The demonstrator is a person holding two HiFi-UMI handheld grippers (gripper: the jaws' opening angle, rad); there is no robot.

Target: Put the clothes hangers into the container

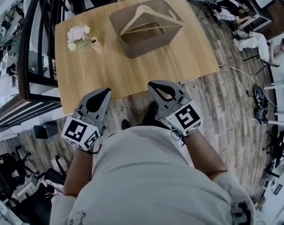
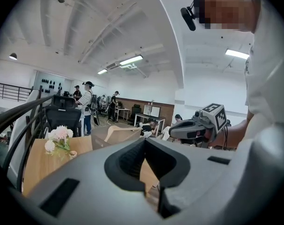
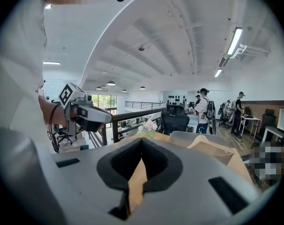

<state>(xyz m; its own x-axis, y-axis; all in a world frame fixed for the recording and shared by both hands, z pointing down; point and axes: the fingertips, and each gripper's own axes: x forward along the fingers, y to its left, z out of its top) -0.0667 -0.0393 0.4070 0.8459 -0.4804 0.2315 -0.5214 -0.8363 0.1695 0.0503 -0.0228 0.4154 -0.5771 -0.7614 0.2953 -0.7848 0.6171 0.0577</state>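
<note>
The left gripper [image 1: 105, 93] and right gripper [image 1: 154, 85] are pressed together, empty, by the table's [image 1: 109, 71] near edge. The wooden clothes hangers [image 1: 149, 20] lie across the far brown container [image 1: 132, 48]. Placing looks done; they may need nudging deeper.

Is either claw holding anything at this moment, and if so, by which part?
Nothing is held. The left claw and right claw are both shut and empty; the hanger lies at the container, away from both.

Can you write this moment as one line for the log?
left gripper: shut, empty | right gripper: shut, empty | hanger: lying across container on table | flowers: beside container
</note>
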